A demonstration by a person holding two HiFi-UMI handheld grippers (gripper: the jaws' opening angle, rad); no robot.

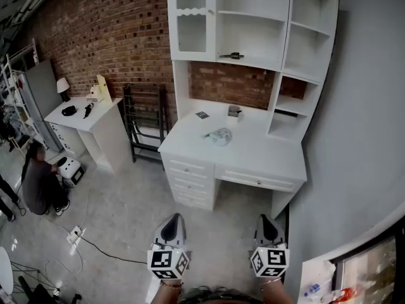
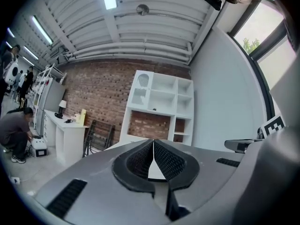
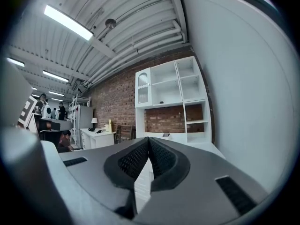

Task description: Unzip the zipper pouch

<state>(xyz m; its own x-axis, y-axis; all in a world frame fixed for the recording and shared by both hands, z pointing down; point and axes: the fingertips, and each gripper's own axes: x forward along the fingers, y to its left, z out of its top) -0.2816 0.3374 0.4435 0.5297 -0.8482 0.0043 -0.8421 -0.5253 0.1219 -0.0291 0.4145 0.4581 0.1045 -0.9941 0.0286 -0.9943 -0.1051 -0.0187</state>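
Note:
A small pale, see-through zipper pouch (image 1: 219, 135) lies on the top of the white desk (image 1: 253, 154), well ahead of me. My left gripper (image 1: 172, 223) and right gripper (image 1: 268, 223) hang side by side above the floor, far short of the desk. Both are shut with nothing between their jaws. In the left gripper view the left gripper (image 2: 153, 144) has its dark pads (image 2: 168, 161) touching at the tips. The right gripper (image 3: 148, 141) looks the same in its own view, pointing toward the desk and its shelves.
A white hutch (image 1: 253, 24) with shelves rises over the desk, holding a small dark object (image 1: 233, 56). A marker card (image 1: 202, 114) and a small box (image 1: 235, 111) lie on the desk. A black rack (image 1: 145, 122), a side table (image 1: 88, 122) and a crouching person (image 1: 39, 185) are at left. Cables (image 1: 95, 246) cross the floor.

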